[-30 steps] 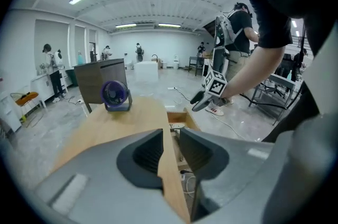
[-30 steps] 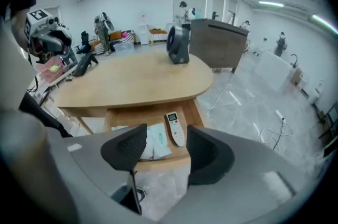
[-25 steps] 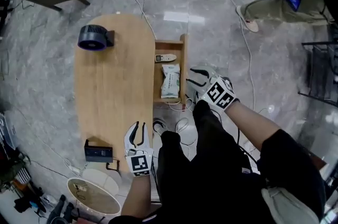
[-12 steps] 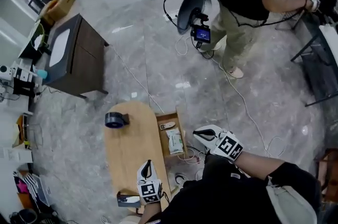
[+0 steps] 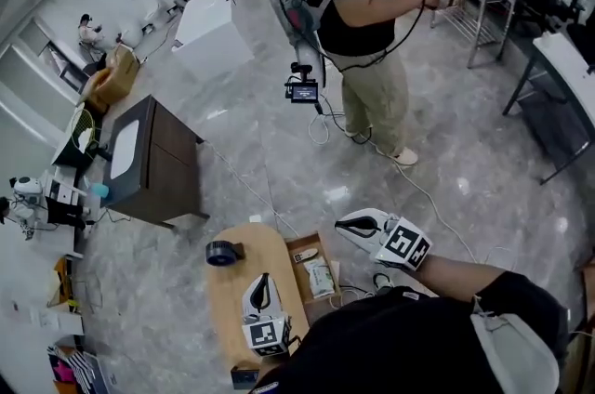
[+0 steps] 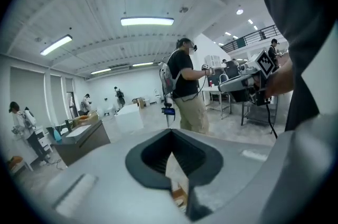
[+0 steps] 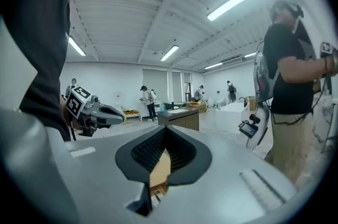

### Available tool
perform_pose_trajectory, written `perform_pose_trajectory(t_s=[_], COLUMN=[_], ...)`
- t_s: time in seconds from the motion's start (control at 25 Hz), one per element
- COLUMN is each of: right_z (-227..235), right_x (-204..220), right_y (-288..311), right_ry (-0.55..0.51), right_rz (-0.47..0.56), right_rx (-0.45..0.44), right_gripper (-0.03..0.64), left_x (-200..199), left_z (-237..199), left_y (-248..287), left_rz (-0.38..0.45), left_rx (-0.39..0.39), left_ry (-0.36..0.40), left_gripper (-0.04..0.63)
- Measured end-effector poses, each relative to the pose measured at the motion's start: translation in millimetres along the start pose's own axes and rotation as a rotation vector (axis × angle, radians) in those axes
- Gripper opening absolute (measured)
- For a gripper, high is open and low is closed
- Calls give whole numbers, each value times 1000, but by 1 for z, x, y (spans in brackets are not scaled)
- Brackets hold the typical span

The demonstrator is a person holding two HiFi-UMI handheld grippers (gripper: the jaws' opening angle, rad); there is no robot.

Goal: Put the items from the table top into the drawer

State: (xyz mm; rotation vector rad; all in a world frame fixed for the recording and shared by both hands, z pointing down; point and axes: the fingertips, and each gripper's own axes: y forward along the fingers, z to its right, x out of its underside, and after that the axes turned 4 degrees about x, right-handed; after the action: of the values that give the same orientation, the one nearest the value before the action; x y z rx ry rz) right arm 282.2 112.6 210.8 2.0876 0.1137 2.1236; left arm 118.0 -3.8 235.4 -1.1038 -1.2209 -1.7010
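below: oval wooden table [image 5: 232, 295] | open drawer [image 5: 298, 242] | grey marble floor [image 5: 465, 151]

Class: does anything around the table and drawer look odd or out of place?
Nothing is spilled or broken. The drawer stands open, white cables trail on the floor beside it, and the round dark device sits on the table. The left gripper and right gripper hover above, jaws together, empty.

Left gripper [image 5: 263, 282]: held low and close to the body, pointing forward; jaws together, nothing between them.
Right gripper [image 5: 348, 225]: held higher, pointing left; jaws together, empty.
Right forearm [image 5: 456, 274]: bare, stretched sideways.
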Motion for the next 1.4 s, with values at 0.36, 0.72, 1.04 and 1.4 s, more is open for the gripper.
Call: perform_pose_trajectory(t_s=[0.36,0.72,1.04,1.4], right_z=[-96,-201,-220,-205], right_x=[-78,-116,-162,-130], right_y=[-37,-34,-139,-279], right_ry=[-16,-25,-71,-20], right_rz=[120,165,267,309], right_rx=[60,175,372,518], right_gripper=[29,29,29,28], left_x=[-63,-41,-113,-164], left_z=[-21,-72,2,162], left_y=[-105,-188,-196,-170], left_rz=[172,229,341,351], left_rx=[41,221,429,696], left_ry=[43,9,8,53], left_gripper=[2,2,2,2])
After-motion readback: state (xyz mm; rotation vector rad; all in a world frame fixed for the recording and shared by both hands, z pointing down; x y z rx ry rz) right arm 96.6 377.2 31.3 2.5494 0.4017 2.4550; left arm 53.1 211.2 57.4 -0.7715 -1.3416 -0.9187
